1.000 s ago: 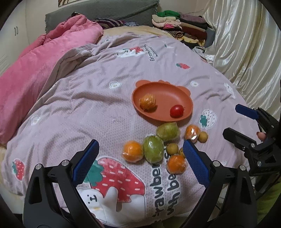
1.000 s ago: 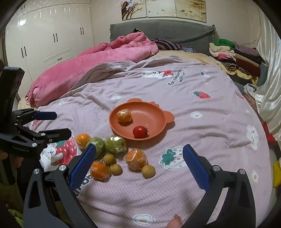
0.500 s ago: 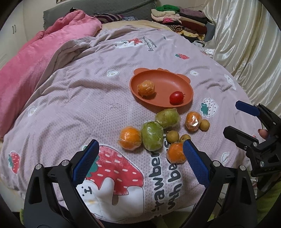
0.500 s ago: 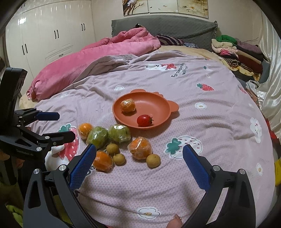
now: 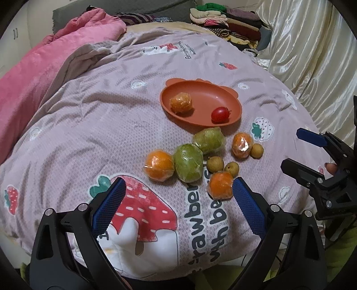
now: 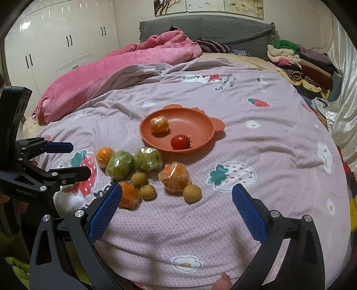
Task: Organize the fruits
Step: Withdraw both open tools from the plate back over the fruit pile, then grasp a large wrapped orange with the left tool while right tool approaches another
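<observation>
Holding my left gripper (image 5: 177,197) low over the near edge of the bed, I have its jaws spread wide with nothing between them, the blue pads pointed at the strawberry print on the lilac quilt (image 5: 93,125). My right gripper (image 6: 177,200) sits level beside it, jaws equally wide and empty, aimed at bare quilt just short of the fruit.

Running left to right in the left wrist view: a pink duvet (image 5: 33,73) is heaped along the far left. Near the middle lies the loose fruit cluster: a wrapped orange (image 5: 159,165) touching a wrapped green fruit (image 5: 188,163), a second wrapped green fruit (image 5: 209,139) behind it, and two small brown fruits, possibly longans (image 5: 215,164), though I can't be sure at this size. Another wrapped orange (image 5: 219,185) sits right against my left gripper's right pad. Further right are a third wrapped orange (image 5: 242,145) and one more small brown fruit (image 5: 257,151) touching it.

Beyond the cluster, the orange plate (image 5: 214,93) holds a wrapped orange (image 5: 180,102) and a cherry tomato (image 5: 220,114), set apart from each other. Folded clothes (image 5: 223,20) are stacked at the far right corner, beside a cream satin curtain (image 5: 312,55). Nothing stands between either gripper and the fruit.
</observation>
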`<state>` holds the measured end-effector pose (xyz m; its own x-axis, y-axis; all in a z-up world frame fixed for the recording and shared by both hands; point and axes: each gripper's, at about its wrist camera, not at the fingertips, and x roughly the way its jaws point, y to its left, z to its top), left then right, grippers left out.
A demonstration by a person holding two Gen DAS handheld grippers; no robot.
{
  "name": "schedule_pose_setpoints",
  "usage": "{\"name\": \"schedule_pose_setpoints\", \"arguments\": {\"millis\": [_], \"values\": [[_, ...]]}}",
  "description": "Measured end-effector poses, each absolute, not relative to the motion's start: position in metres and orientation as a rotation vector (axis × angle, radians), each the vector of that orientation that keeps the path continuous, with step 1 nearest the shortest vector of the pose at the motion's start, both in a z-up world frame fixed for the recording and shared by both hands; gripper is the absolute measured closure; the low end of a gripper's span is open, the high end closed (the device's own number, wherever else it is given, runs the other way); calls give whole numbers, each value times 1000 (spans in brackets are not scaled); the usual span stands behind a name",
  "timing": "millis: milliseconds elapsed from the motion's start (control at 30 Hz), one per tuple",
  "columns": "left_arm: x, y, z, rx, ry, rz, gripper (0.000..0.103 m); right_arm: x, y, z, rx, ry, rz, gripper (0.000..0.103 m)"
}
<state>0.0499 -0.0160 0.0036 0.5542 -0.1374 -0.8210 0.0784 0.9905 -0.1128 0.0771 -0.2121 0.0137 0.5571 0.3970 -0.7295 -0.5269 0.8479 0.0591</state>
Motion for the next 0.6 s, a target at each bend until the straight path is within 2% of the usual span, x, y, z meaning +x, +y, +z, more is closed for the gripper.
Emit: {"name": "schedule_pose_setpoints", "arguments": {"millis": [400, 600], "values": [[46, -30, -11, -55, 1013, -188, 13, 79, -217, 1, -177, 847, 536, 5], [47, -38, -18, -56, 1033, -219, 20, 81, -218, -2, -174, 853, 533, 5]]}}
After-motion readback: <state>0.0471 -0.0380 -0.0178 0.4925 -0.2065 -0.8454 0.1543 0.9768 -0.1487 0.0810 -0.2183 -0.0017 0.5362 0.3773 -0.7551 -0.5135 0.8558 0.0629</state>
